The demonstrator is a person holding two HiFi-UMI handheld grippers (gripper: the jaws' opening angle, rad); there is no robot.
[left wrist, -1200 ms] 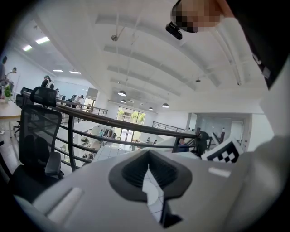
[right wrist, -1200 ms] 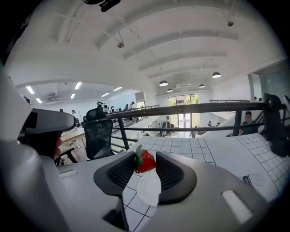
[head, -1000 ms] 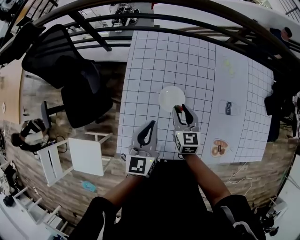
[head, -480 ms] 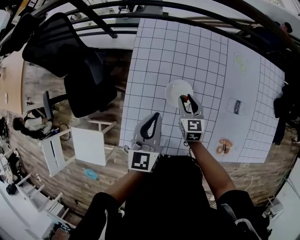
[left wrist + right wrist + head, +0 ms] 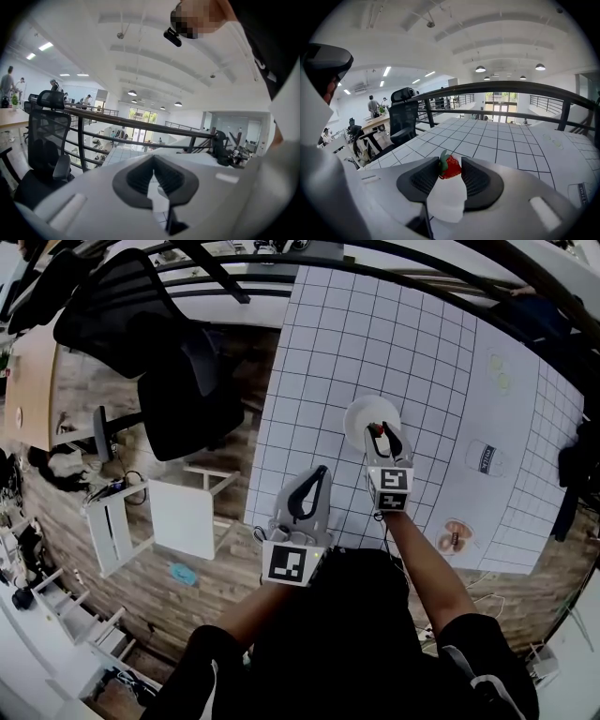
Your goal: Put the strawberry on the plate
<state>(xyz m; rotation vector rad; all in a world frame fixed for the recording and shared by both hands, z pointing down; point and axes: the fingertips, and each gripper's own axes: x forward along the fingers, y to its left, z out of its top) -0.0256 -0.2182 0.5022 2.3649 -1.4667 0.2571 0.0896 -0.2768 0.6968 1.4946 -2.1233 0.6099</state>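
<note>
A white plate [image 5: 360, 416] lies on the gridded white table mat. My right gripper [image 5: 379, 433] hangs over its near half, shut on a red strawberry [image 5: 378, 428] with a green leafy top. In the right gripper view the strawberry [image 5: 451, 167] sits pinched between the dark pads at the tips of the right gripper [image 5: 450, 169], and a white patch that looks like the plate [image 5: 446, 202] shows in the gap below. My left gripper [image 5: 321, 474] rests near the mat's front edge, left of the plate, with nothing in it. Its tips meet in the left gripper view, at the left gripper [image 5: 152, 159].
A black office chair [image 5: 173, 371] stands left of the table, with a white low stand [image 5: 178, 521] on the wooden floor nearer me. Printed pictures lie on the mat to the right: a can [image 5: 487, 457] and a round food item [image 5: 457, 535]. A dark railing [image 5: 394, 254] runs past the table's far end.
My right gripper has carried the strawberry forward from the plate's near rim to over the plate. The left gripper has kept its place beside it.
</note>
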